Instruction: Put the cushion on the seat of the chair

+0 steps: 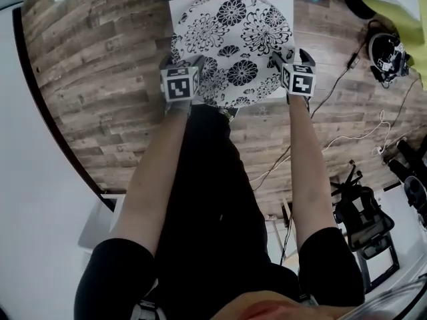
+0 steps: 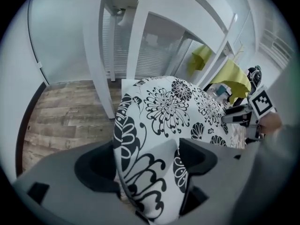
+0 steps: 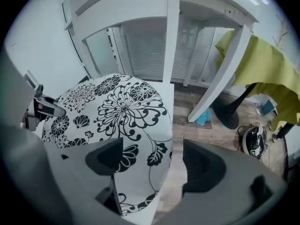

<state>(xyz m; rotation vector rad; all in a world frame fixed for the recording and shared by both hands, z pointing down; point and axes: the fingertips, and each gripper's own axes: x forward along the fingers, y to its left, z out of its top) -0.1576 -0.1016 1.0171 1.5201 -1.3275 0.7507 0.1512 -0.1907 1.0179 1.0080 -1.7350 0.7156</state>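
On the chair seat: we see the cushion [image 1: 233, 39] lying on the white seat [image 1: 176, 9] and covering nearly all of it, with its near rim at the front edge.
Left claw [image 2: 149, 162]: spread wide. The cushion's left rim bulges up between the jaws, and we judge it loose, not pinched.
Right claw [image 3: 153, 161]: spread wide. The cushion's right rim sits between the jaws, with a clear gap to the outer one.
Risk, snagging: if we pull either claw back at a slant, a jaw could catch the soft rim and drag the cushion off centre.
Risk, sliding: we judge the seat slick, so a tug toward us could tip the cushion over the front edge onto the floor [image 1: 100, 79].
Cushion: round and plump, in white fabric printed with black flowers and leaves. It gives easily at the rim.
Seat: square, flat, hard and white.
Floor: weathered wood planks.
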